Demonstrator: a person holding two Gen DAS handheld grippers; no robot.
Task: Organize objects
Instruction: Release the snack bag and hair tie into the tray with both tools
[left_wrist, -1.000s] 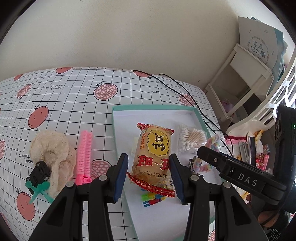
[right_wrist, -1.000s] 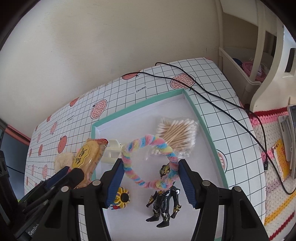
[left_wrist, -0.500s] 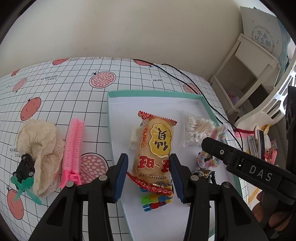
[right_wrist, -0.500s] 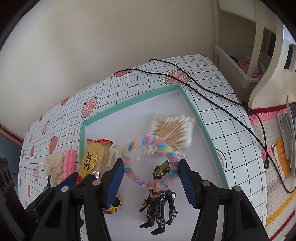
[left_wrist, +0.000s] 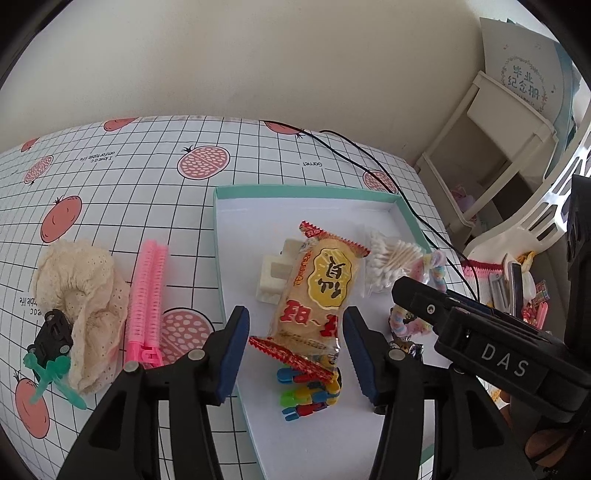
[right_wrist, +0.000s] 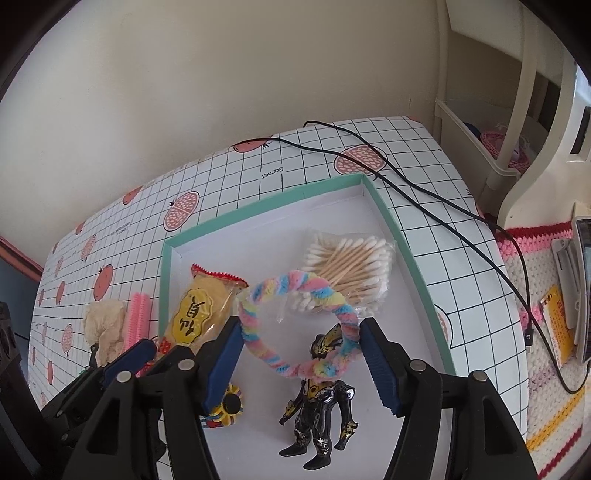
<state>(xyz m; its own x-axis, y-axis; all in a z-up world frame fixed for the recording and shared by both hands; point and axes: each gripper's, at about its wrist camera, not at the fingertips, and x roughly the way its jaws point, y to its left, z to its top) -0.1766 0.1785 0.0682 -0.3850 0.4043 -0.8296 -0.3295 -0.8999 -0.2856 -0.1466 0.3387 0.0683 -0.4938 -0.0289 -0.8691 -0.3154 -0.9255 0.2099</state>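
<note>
The teal-rimmed tray (left_wrist: 306, 191) sits on the tabletop (left_wrist: 147, 177), a white grid-patterned cover printed with pink fruit and small words, among them "Garnet" and "I love c". Over the tray's near edge the left hand-held gripper (left_wrist: 293, 347) hangs with its blue pads spread wide, the lower end of a yellow snack packet (left_wrist: 321, 291) between them without either pad visibly pressing it; the packet bears large Chinese characters and a red serrated seal. Under the packet's near end lie bright plastic clips (left_wrist: 310, 391), and behind it in the tray a cream plastic piece (left_wrist: 271, 275). The right hand-held gripper (right_wrist: 301, 354), stamped "DAS" on its body as seen from the left wrist view, is also spread, its pads touching the two sides of a pastel twisted headband (right_wrist: 295, 306) that stands arched between them; whether they bear on it I cannot tell. In the tray behind the headband is a clear bag of cotton swabs (right_wrist: 351, 269), below it a black and gold action figure (right_wrist: 319, 413), and near that a yellow striped toy (right_wrist: 229, 404). Left of the tray, on the tabletop, lie a pink hair roller (left_wrist: 146, 299), a cream lace cloth (left_wrist: 85, 299), a small black toy car (left_wrist: 51, 338) and a green plastic piece (left_wrist: 48, 373). A black cable (right_wrist: 406, 192) runs past the tray's far corner.
</note>
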